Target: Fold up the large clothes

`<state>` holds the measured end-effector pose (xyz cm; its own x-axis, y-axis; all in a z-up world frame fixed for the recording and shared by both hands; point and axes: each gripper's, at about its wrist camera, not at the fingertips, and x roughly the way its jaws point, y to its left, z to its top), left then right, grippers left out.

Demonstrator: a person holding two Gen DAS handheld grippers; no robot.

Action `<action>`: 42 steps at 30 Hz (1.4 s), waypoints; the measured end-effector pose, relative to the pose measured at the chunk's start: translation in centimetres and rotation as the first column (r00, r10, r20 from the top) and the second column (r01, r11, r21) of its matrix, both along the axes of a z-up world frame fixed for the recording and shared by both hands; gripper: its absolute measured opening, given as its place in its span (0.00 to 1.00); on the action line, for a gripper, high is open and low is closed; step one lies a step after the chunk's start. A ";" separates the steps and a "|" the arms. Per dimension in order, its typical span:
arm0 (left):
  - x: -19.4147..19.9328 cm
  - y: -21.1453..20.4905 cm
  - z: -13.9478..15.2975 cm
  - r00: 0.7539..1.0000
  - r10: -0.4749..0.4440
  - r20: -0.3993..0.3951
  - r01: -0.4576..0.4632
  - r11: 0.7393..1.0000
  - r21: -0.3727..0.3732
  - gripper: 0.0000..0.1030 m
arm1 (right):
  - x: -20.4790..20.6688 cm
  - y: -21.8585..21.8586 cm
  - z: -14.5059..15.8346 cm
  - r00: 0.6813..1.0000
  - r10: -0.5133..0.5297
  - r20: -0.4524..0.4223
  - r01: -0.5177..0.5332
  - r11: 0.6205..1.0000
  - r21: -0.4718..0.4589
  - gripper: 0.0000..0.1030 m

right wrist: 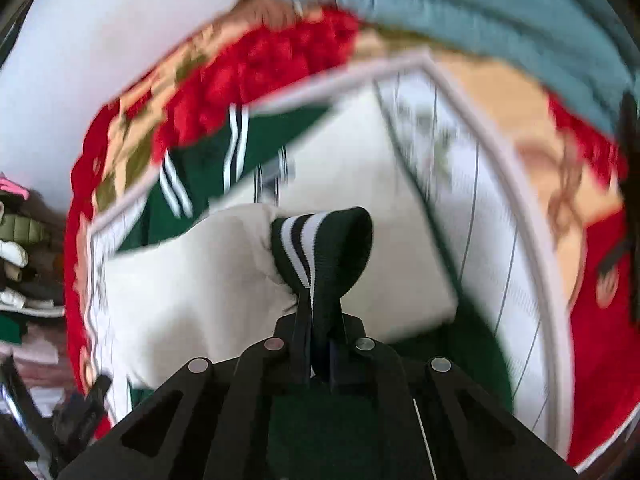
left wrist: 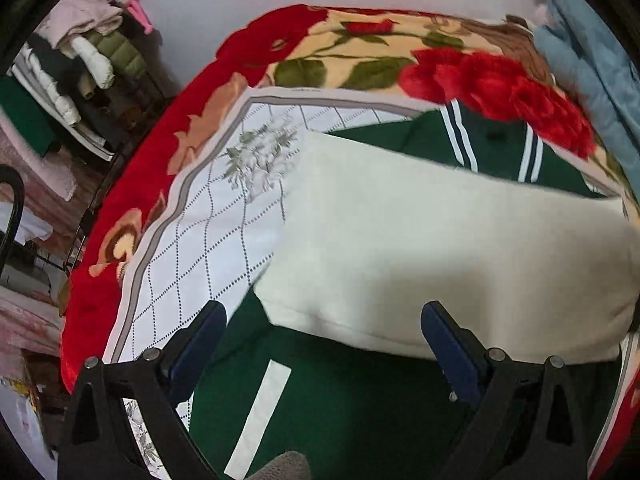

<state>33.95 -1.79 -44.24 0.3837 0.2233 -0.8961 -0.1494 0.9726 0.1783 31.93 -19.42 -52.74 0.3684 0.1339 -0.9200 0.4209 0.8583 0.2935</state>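
A green and cream jacket lies on the bed; its cream sleeve [left wrist: 440, 240] is folded across the green body [left wrist: 340, 400], and the striped collar [left wrist: 496, 140] lies at the far end. My left gripper [left wrist: 324, 332] is open just above the jacket's near part, holding nothing. My right gripper [right wrist: 318, 344] is shut on the dark green striped cuff [right wrist: 324, 248] of the cream sleeve [right wrist: 192, 280], lifted over the jacket. The right wrist view is blurred by motion.
The jacket rests on a white quilted sheet [left wrist: 208, 248] over a red rose blanket [left wrist: 480, 80]. A light blue garment [left wrist: 592, 64] lies at the far right. Stacked clothes on a rack [left wrist: 80, 64] stand left of the bed.
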 end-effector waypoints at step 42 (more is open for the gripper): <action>-16.0 5.1 -11.9 0.937 -0.085 -0.339 0.126 0.987 0.101 0.97 | -15.1 16.9 -10.0 0.912 0.120 -0.391 0.010 0.949 0.315 0.14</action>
